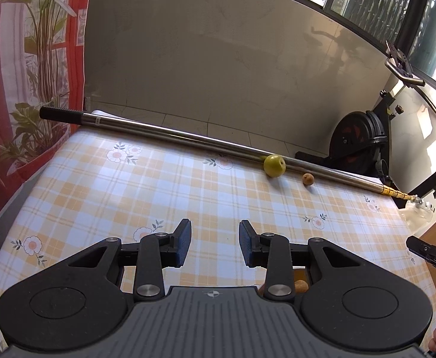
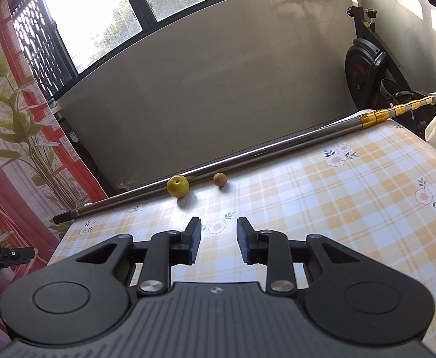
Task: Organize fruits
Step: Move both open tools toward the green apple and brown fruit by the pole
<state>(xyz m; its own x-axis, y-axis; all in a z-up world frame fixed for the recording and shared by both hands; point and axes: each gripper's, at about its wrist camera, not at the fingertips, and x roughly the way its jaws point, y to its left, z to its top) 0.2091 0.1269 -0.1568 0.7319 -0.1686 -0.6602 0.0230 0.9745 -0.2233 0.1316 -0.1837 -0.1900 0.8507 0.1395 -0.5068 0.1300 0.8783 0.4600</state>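
Both grippers are hovering over the table, each carrying nothing. The left gripper is showing a narrow gap between its jaws with only tablecloth behind it. The right gripper is reading as closed to its limit, though a slim gap remains visible; nothing is between its jaws.

Judged step: approaching the fruits for a first pick. In the right wrist view, the green fruit is lying at 11 o'clock and the small brown fruit at 12 o'clock. The green fruit is touching the metal pole; the brown one is just beside it. The next move is calling for the jaws to open wider than the chosen fruit, then to advance without rolling it.

Legible writing: "Robot.AI" on the left gripper's side, at 9 o'clock in the right wrist view.
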